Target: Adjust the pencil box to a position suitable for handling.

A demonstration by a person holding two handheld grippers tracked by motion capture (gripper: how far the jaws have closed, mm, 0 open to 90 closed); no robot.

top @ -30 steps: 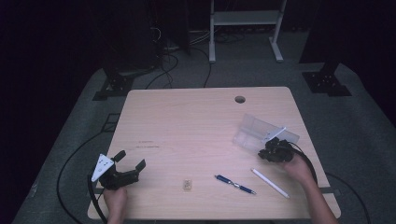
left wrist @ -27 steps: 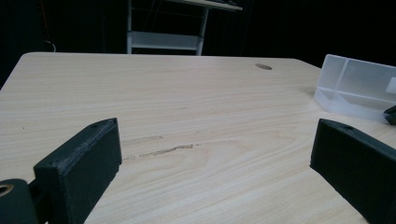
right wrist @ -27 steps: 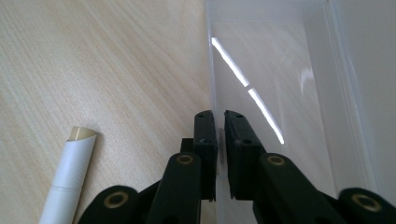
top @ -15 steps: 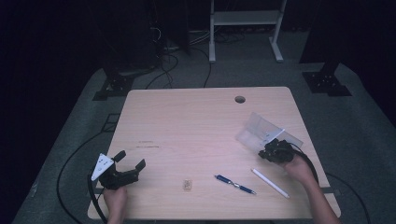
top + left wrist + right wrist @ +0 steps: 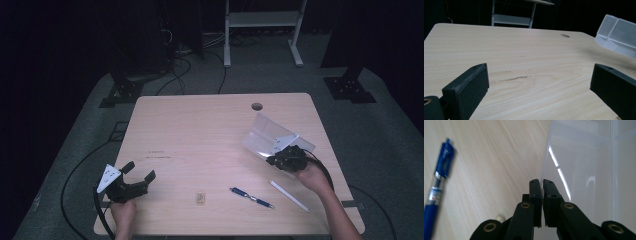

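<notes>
dark floor and black stands surround the wooden table (image 5: 200,130), which carries few things. the right gripper (image 5: 286,159) sits at the right side of the table, its jaws pressed together on the thin wall of the clear plastic box (image 5: 272,137), and the box looks tilted, with one edge lifted off the wood. the left gripper (image 5: 131,181) rests near the front left corner, jaws spread wide and holding nothing.

to do this step well, i think the pinch must stay firm and the lift slow, because the smooth wall can slip out. the box should also be kept away from the blue pen (image 5: 251,197) and the white stick (image 5: 289,196) lying just in front of it.

the right gripper view shows the pinch on the wall closely, with the pen beside. the high view shows instead a small tan piece (image 5: 200,198) near the front edge. the left gripper view shows the box far across the table.
</notes>
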